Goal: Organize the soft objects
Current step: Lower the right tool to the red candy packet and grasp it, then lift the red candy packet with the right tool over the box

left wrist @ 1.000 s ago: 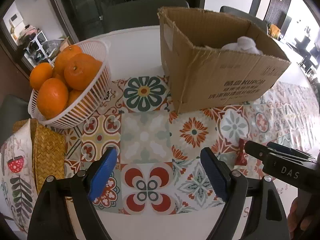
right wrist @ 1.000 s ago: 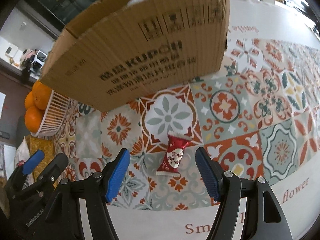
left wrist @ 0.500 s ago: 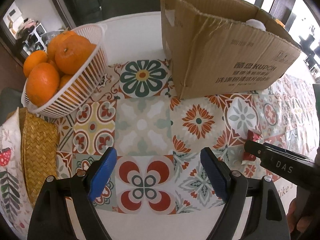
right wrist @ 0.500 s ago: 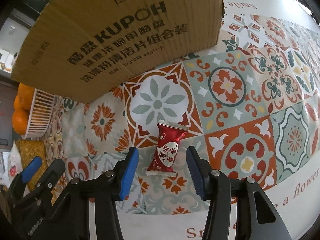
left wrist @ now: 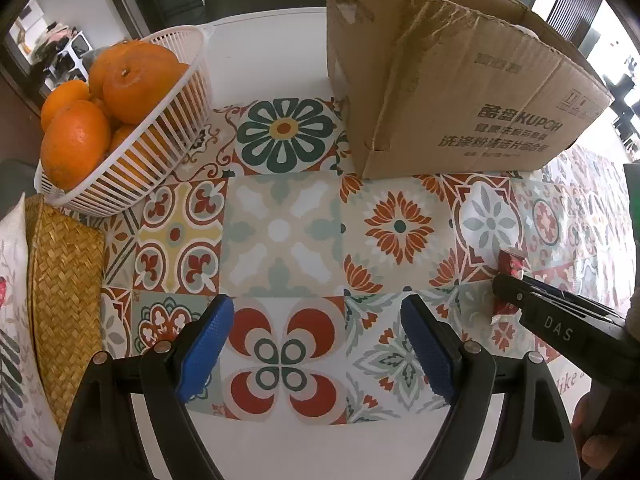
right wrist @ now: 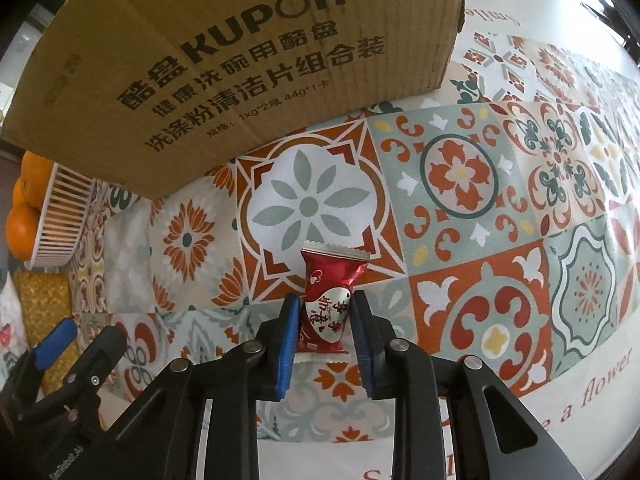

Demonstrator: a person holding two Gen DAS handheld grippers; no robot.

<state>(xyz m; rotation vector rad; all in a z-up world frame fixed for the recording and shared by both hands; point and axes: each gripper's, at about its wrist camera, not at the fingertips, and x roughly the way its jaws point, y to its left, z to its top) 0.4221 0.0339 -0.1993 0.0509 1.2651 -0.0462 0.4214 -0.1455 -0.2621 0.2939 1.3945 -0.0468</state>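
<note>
A small red candy packet [right wrist: 326, 300] lies on the patterned tablecloth. My right gripper [right wrist: 323, 312] is down around it, its blue pads closed against both sides of the packet. In the left wrist view the packet [left wrist: 510, 266] peeks out past the right gripper's black finger. A brown cardboard box [right wrist: 224, 52] stands just behind it, also in the left wrist view [left wrist: 460, 92]. My left gripper [left wrist: 318, 344] is open and empty, low over the tablecloth to the left.
A white plastic basket [left wrist: 160, 152] of oranges [left wrist: 76, 142] stands at the far left. A woven straw mat [left wrist: 64, 300] and a printed cloth [left wrist: 12, 320] lie at the left edge. The white table edge runs along the front.
My right gripper has moved forward and down over the candy packet and its jaws have closed from wide open onto it. The left gripper has dropped lower and stayed open.
</note>
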